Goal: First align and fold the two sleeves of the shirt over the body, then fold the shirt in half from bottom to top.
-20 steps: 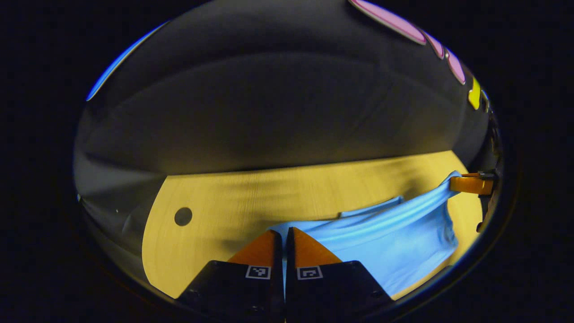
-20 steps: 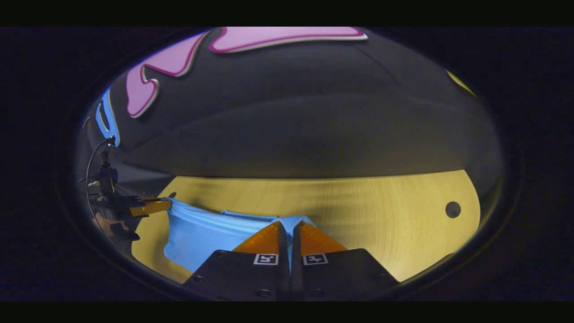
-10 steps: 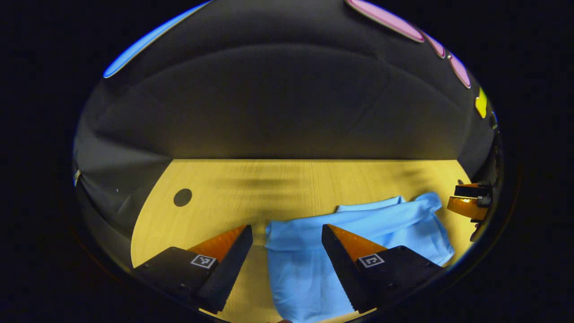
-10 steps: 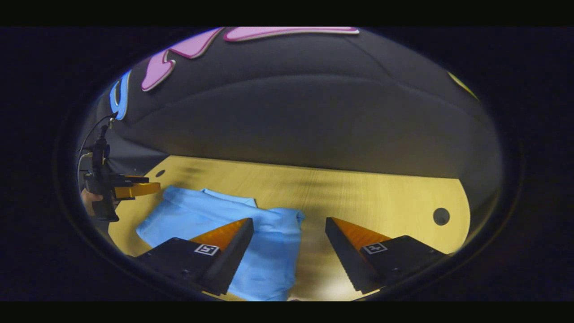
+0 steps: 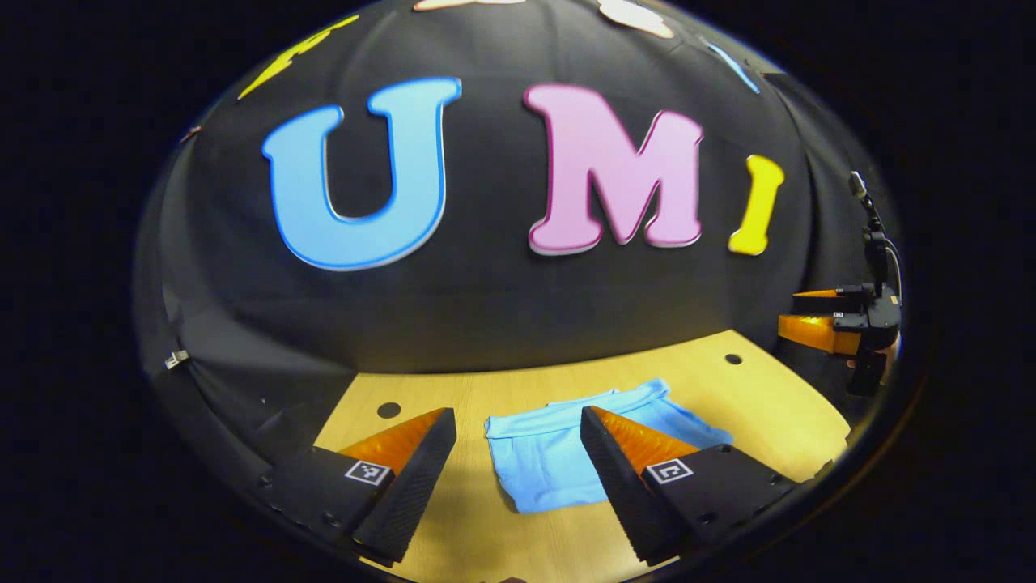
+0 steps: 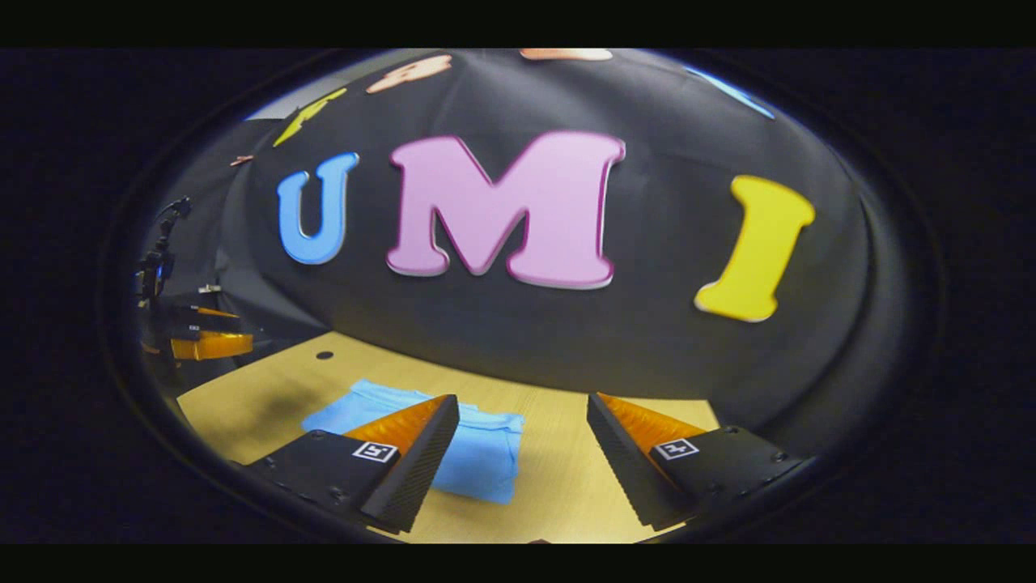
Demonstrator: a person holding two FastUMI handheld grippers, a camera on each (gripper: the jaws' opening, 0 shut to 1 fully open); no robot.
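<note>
Both claws have let go and lifted away since a second ago, leaving the shirt [image 5: 558, 465] folded on the counter [image 5: 761, 405].

Left claw [image 5: 518, 461] stands wide and empty, hovering above the counter with the folded bundle showing between its fingers; right claw [image 6: 522, 453] is equally wide and empty, the shirt [image 6: 477, 461] lying below and to its left; the cloth looks light, soft and limp, so it should slump unless taken by a doubled hem or corner, and a pinch on a single layer would likely peel the fold open; the far edge seems to carry a ribbed band, though distortion makes that unsure; bare counter lies on every side of the bundle, with small round holes [image 5: 388, 410] well apart from it, so there is room to approach low from either flank.
</note>
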